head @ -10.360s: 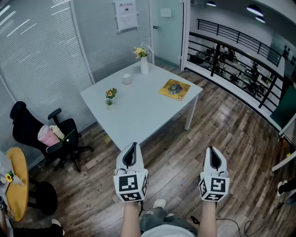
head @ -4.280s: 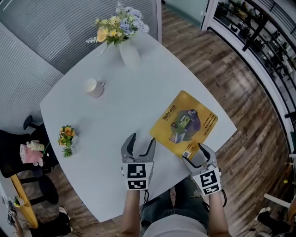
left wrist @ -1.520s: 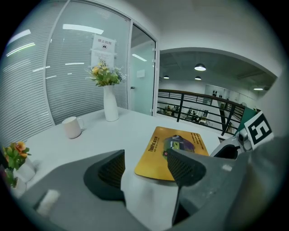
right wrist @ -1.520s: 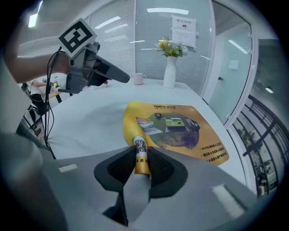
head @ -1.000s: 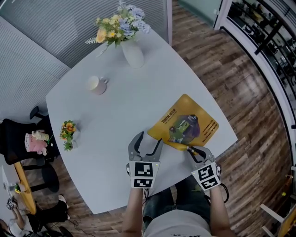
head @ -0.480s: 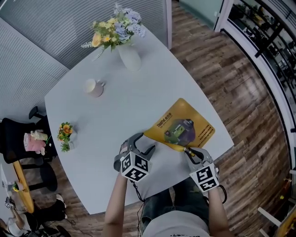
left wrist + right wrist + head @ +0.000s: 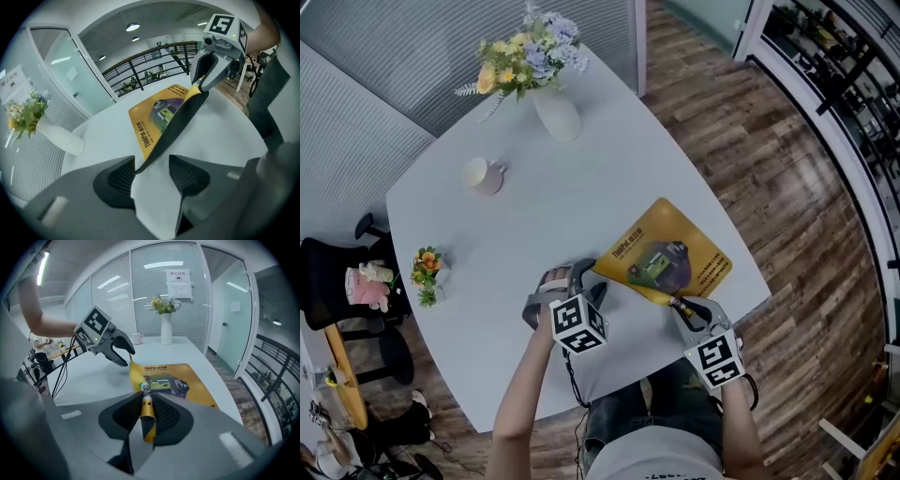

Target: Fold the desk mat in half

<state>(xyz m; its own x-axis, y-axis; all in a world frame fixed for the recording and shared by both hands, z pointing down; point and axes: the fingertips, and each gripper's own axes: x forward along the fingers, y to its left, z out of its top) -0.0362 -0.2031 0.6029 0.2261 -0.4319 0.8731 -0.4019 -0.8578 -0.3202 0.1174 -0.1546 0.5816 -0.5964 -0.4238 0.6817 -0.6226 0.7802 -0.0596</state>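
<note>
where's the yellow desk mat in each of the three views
Head view: desk mat right of centre, near the right edge of the table.
Left gripper view: centre, its raised dark-backed edge running down between the jaws.
Right gripper view: centre, one corner pinched in the jaws.
Shared landmark: white flower vase.

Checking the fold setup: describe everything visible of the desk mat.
The desk mat is thin, yellow on top with printed picture and lettering, black underneath. Most lies flat near the edge of the white table. Its near edge is lifted: the right gripper is shut on one corner, the other sits between the open jaws of the left gripper.
</note>
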